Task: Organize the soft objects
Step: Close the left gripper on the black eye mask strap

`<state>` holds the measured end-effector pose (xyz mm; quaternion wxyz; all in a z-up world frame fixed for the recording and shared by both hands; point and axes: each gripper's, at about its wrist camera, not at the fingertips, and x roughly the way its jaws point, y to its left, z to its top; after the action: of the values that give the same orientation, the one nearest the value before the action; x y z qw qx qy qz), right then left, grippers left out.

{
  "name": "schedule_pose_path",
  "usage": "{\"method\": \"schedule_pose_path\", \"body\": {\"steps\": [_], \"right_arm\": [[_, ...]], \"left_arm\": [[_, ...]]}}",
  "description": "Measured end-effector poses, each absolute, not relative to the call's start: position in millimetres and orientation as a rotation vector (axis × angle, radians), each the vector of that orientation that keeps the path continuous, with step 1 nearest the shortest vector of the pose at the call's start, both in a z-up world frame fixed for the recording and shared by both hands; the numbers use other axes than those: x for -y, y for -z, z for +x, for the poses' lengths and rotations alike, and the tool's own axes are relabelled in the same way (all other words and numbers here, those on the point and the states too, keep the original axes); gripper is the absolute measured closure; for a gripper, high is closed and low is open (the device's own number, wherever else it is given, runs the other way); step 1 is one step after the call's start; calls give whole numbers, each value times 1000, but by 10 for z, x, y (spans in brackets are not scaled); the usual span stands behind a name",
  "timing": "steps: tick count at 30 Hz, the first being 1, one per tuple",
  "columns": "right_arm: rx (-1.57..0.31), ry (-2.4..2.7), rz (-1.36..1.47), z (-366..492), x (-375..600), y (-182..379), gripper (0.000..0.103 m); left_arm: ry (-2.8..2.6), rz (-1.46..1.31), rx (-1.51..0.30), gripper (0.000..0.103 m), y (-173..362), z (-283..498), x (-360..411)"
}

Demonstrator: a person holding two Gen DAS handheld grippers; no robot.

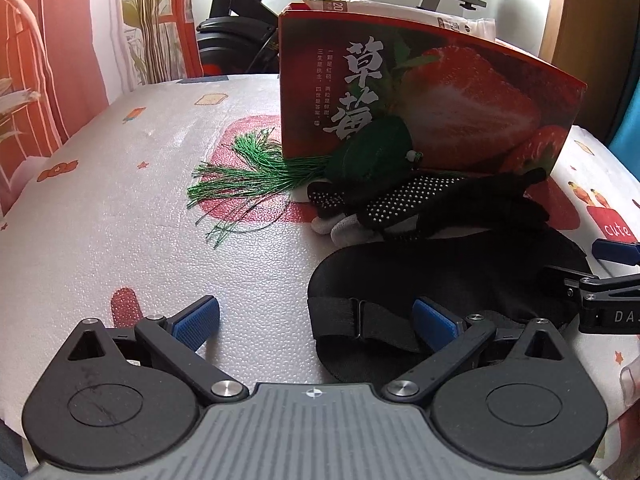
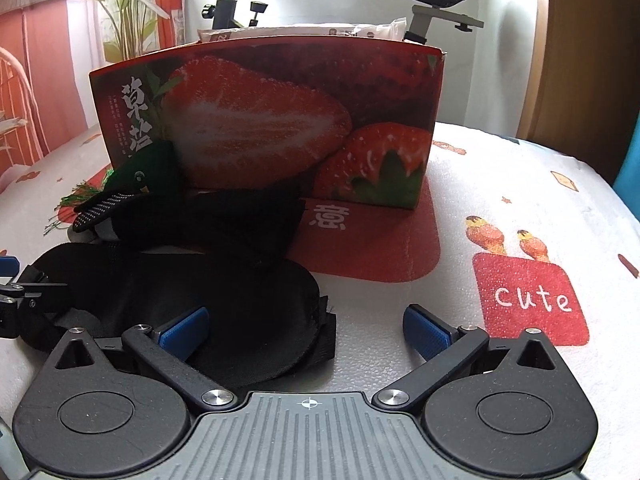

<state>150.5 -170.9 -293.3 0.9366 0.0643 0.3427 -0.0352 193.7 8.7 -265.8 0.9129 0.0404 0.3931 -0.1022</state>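
item: soft goods on printed foam mat (image 1: 120,200), toward its far edge, before a strawberry box (image 2: 280,120).
- black eye mask (image 2: 224,304), nearest the grippers, strap (image 1: 340,320) trailing at its near end.
- dotted black gloves (image 1: 400,204), just behind the mask, touching the box foot.
- green tasselled pouch (image 1: 372,152), leaning on the box front, threads fanned toward the mat's left edge.

risks, judged: mask is thin and limp; a pinch on the strap alone could let it swing or drag the gloves along. tassel threads may snag a pad. both grippers closing on the mask at once may tug it apart between them.

left gripper (image 1: 316,320): spread wide, holding nothing; right pad over the strap, contact unclear.
right gripper (image 2: 308,326): spread wide, holding nothing; left pad above the mask's edge, contact unclear.
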Motion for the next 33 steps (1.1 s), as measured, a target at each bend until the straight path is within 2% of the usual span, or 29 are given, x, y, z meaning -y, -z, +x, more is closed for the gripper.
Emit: {"method": "schedule_pose_path", "body": {"steps": [31,33], "right_arm": [[-711,57,126,1511,1709,2934,0],[-712,42,124,1494,1702,2929,0]], "left_arm": [[236,89,-822,0,2651,1865,-63],[247,94,-821,7,2645,1834,-56]]}}
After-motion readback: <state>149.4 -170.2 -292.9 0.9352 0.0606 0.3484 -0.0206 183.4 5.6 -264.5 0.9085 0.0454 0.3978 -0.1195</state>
